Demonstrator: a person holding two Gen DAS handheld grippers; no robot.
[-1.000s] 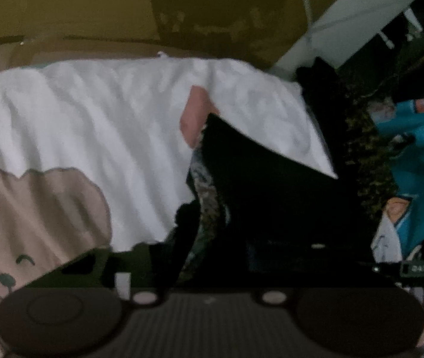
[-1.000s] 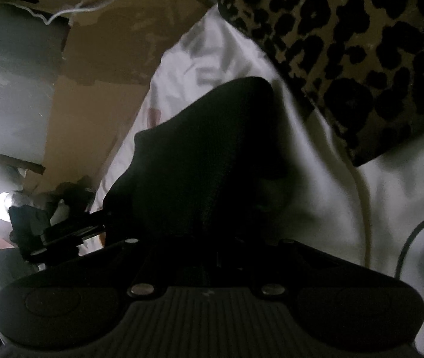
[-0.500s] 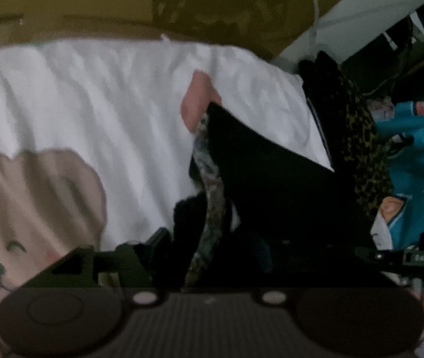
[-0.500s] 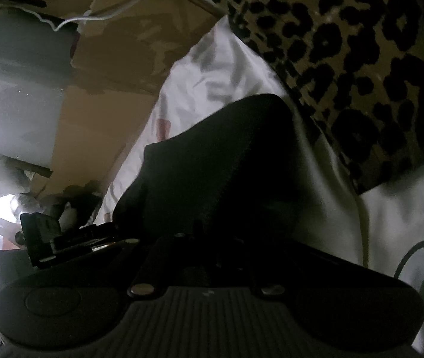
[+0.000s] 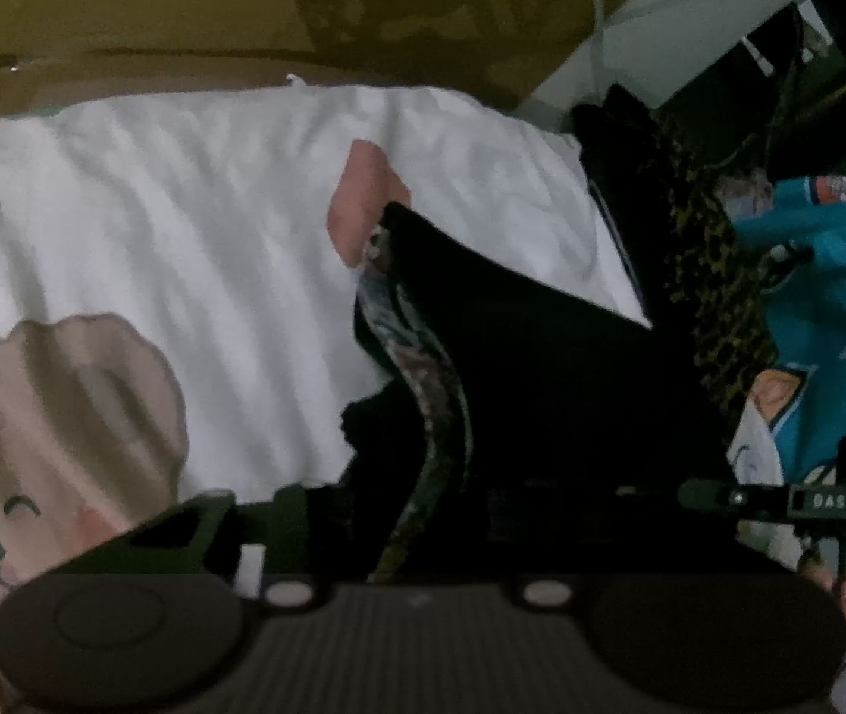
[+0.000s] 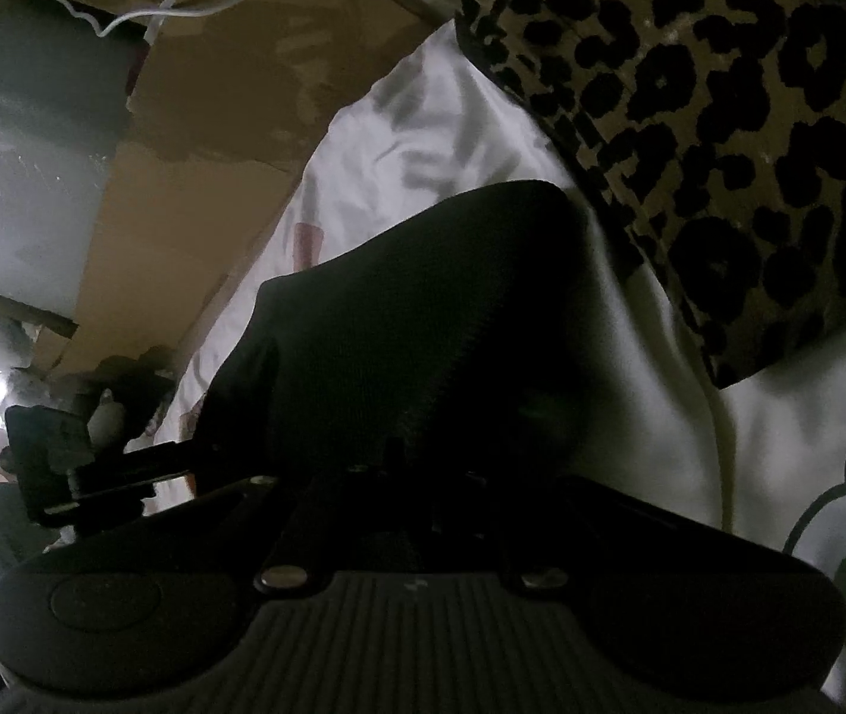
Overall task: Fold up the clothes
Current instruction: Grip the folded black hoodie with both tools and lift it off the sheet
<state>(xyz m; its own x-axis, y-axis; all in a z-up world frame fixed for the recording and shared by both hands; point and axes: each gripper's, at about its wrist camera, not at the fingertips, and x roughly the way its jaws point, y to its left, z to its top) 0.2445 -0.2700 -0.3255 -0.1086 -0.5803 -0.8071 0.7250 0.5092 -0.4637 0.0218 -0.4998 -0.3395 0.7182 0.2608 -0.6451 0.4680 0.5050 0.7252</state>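
Observation:
A black garment (image 5: 542,369) with a patterned inner band (image 5: 429,392) hangs stretched between both grippers over a white sheet (image 5: 185,226). My left gripper (image 5: 417,529) is shut on its near edge; the cloth hides the fingertips. In the right wrist view the same black garment (image 6: 423,321) rises in a hump straight out of my right gripper (image 6: 411,476), which is shut on it, fingers buried in cloth. The other gripper (image 6: 66,452) shows at the left of that view.
The white sheet carries a beige bear print (image 5: 36,446). A leopard-print garment (image 6: 720,119) lies at the upper right, a teal jersey (image 5: 827,309) further right. Brown cardboard (image 6: 197,166) backs the sheet. A white cable (image 6: 215,0) runs above.
The black garment has been raised and pulled tauter between the grippers. The left view shifted slightly; the right gripper drew closer to the leopard-print cloth.

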